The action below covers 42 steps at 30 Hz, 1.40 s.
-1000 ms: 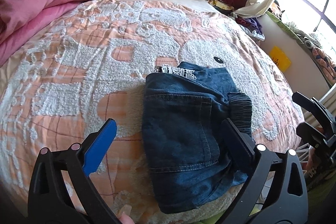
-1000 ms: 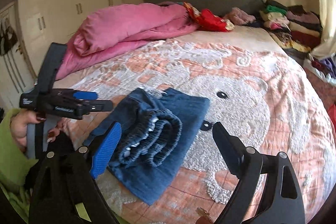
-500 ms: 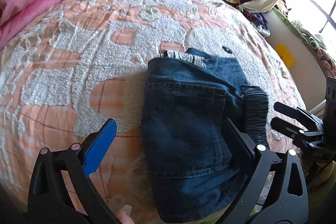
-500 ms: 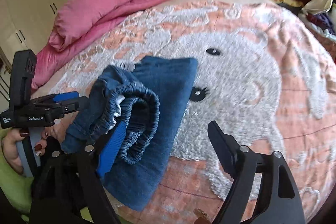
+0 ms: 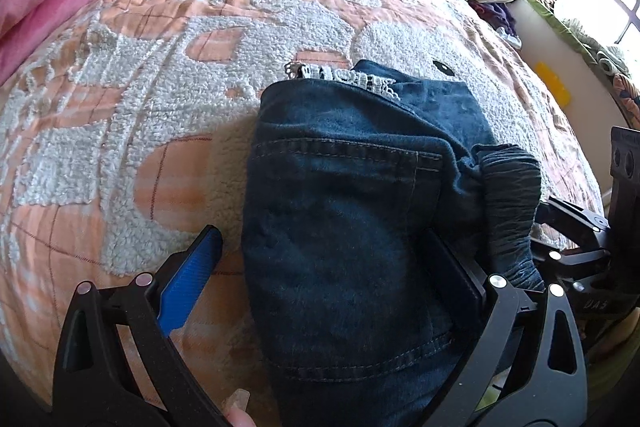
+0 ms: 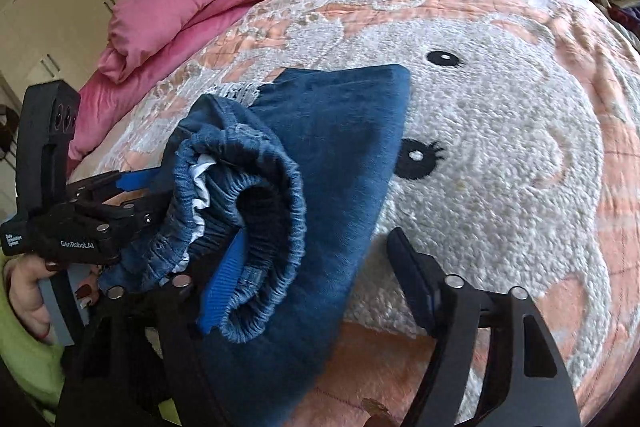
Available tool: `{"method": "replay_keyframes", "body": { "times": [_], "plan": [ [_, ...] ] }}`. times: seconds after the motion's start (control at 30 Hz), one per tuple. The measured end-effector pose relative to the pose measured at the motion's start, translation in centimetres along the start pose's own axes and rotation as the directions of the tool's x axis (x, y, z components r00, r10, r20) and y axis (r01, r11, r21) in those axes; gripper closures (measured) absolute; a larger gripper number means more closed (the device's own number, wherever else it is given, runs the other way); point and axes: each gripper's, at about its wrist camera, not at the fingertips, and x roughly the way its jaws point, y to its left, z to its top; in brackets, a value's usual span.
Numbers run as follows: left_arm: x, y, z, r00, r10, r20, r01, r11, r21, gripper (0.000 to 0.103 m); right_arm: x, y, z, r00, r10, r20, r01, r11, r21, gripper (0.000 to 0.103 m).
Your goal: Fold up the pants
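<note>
Right tool [image 6: 316, 267] (tilted down) closing around pants [image 6: 320, 163]

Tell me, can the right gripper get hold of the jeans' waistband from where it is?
Probably yes. The right gripper already straddles the bunched waistband of the jeans; its jaws are closing with that fabric between them, and nothing blocks the way.

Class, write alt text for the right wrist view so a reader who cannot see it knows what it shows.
Folded blue denim pants lie on a peach and white fleecy bedspread, their elastic waistband bunched toward the camera. The right gripper reaches over them, its jaws closing, the blue pad tucked in the waistband. The left gripper meets the pants from the left.
</note>
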Motion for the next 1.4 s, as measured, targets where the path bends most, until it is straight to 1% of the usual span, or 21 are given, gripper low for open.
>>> {"method": "replay_keyframes", "body": {
  "times": [0.03,0.07,0.1,0.13,0.17,0.2,0.23,0.3,0.4,0.47,0.6,0.73,0.83,0.93,1.0,1.03,1.1,1.17,1.27,1.3,1.4],
  "plan": [
    [-0.1,-0.1,0.0,1.000,-0.009,0.005,0.009,1.000,0.003,0.020,0.1,0.1,0.1,1.000,0.010,-0.001,-0.010,1.000,-0.008,0.046],
    [-0.2,-0.3,-0.1,1.000,-0.025,0.009,0.025,1.000,0.008,0.031,0.2,0.2,0.1,1.000,0.024,-0.002,-0.024,1.000,-0.015,0.054],
    [-0.2,-0.6,-0.1,0.999,-0.032,0.013,0.032,0.999,0.015,0.040,0.2,0.3,0.2,0.999,0.038,-0.003,-0.038,0.999,-0.020,0.057],
    [-0.4,-0.9,-0.1,0.999,-0.028,0.018,0.028,0.999,0.025,0.043,0.2,0.4,0.2,0.998,0.056,-0.001,-0.056,0.998,-0.024,0.068],
    [-0.5,-1.2,-0.1,0.999,-0.022,0.024,0.021,0.999,0.038,0.049,0.1,0.6,0.3,0.998,0.067,0.003,-0.067,0.997,-0.028,0.074],
    [-0.6,-1.4,0.0,1.000,-0.013,0.027,0.012,0.999,0.048,0.052,-0.2,0.9,0.4,0.998,0.064,0.015,-0.063,0.997,-0.041,0.075],
    [-0.8,-1.5,0.1,0.999,-0.007,0.031,0.005,0.998,0.056,0.054,-0.4,1.3,0.6,0.998,0.055,0.026,-0.054,0.997,-0.055,0.078],
    [-1.2,-1.6,0.5,0.999,-0.009,0.035,0.007,0.998,0.058,0.062,-1.2,2.0,1.2,0.997,0.047,0.058,-0.042,0.996,-0.083,0.081],
    [-1.5,-1.1,1.5,0.999,-0.036,0.041,0.034,0.999,0.032,0.065,-2.1,2.9,2.4,0.995,0.048,0.091,-0.037,0.992,-0.122,0.082],
    [-1.7,-1.0,2.1,0.998,-0.041,0.052,0.040,0.999,0.022,0.067,-2.5,3.3,3.4,0.993,0.042,0.110,-0.025,0.988,-0.152,0.082],
    [-2.4,-0.7,3.9,0.995,-0.056,0.083,0.056,0.998,0.000,0.068,-2.6,3.7,5.2,0.991,0.029,0.133,-0.004,0.983,-0.186,0.082],
    [-2.4,-0.8,5.5,0.993,-0.042,0.112,0.042,0.999,0.001,0.068,-2.1,3.4,6.8,0.989,0.014,0.150,0.015,0.981,-0.195,0.082],
    [-1.8,-0.7,6.2,0.993,-0.034,0.109,0.034,0.999,0.003,0.068,-1.3,2.6,7.6,0.990,0.003,0.142,0.022,0.984,-0.176,0.082],
    [-0.7,-0.6,6.2,0.996,-0.017,0.089,0.016,1.000,0.014,0.067,-0.3,1.8,7.7,0.992,-0.020,0.123,0.040,0.987,-0.158,0.081],
    [-0.1,-0.7,6.0,0.997,0.006,0.073,-0.009,0.999,0.032,0.060,0.4,1.3,7.4,0.993,-0.064,0.103,0.078,0.988,-0.133,0.080],
    [0.2,-0.7,5.9,0.998,0.013,0.064,-0.015,0.999,0.036,0.058,0.6,1.0,7.2,0.992,-0.085,0.093,0.096,0.988,-0.121,0.079],
    [0.5,-0.5,5.8,0.998,0.022,0.051,-0.024,0.999,0.035,0.049,1.1,0.3,6.7,0.991,-0.112,0.078,0.119,0.989,-0.091,0.075],
    [0.8,-0.4,5.5,0.999,0.029,0.042,-0.030,0.999,0.035,0.045,1.3,-0.4,6.2,0.988,-0.135,0.069,0.140,0.988,-0.069,0.060],
    [1.3,-0.2,5.2,0.999,0.038,0.027,-0.038,0.999,0.032,0.038,1.5,-1.2,5.7,0.987,-0.150,0.057,0.152,0.987,-0.045,0.051],
    [1.5,-0.1,5.1,0.999,0.041,0.021,-0.042,0.999,0.032,0.037,1.7,-1.6,5.5,0.987,-0.153,0.050,0.155,0.987,-0.033,0.050],
    [1.9,0.1,4.9,0.999,0.044,0.015,-0.044,0.999,0.030,0.036,2.1,-2.0,5.3,0.988,-0.148,0.047,0.149,0.989,-0.011,0.050]
  ]
}}
